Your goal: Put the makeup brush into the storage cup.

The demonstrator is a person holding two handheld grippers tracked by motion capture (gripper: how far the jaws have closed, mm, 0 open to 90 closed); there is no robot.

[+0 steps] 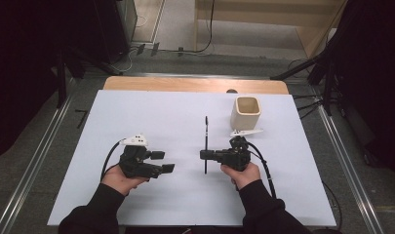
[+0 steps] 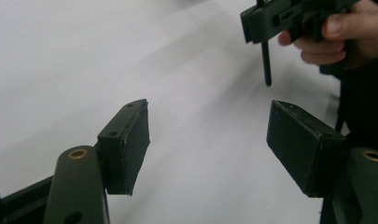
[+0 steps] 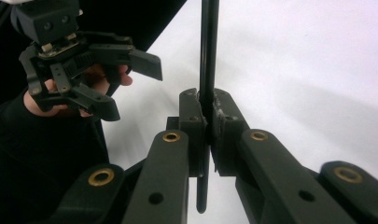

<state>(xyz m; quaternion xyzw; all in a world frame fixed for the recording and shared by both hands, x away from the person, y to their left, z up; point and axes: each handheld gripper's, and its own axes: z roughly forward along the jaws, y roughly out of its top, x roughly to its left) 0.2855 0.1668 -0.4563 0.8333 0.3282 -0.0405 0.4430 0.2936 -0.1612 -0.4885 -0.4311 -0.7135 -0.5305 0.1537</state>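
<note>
Black rod [image 1: 206, 144] is clamped in the right gripper [image 1: 205, 155], jaws shut tight on it near its lower third, most of the length sticking out toward the far side of the desk [image 1: 136, 112]. Left gripper [image 1: 167, 162] sits well apart to the left, jaws spread wide, nothing between them. Beige cup [image 1: 245, 113] stands upright behind the right hand, near it. Risks: the grip is off-centre, so the long end may pivot or slip in the jaws on any quick swing. If the rod is headed for the cup, a tilted entry could catch the rim and tip it over.
</note>
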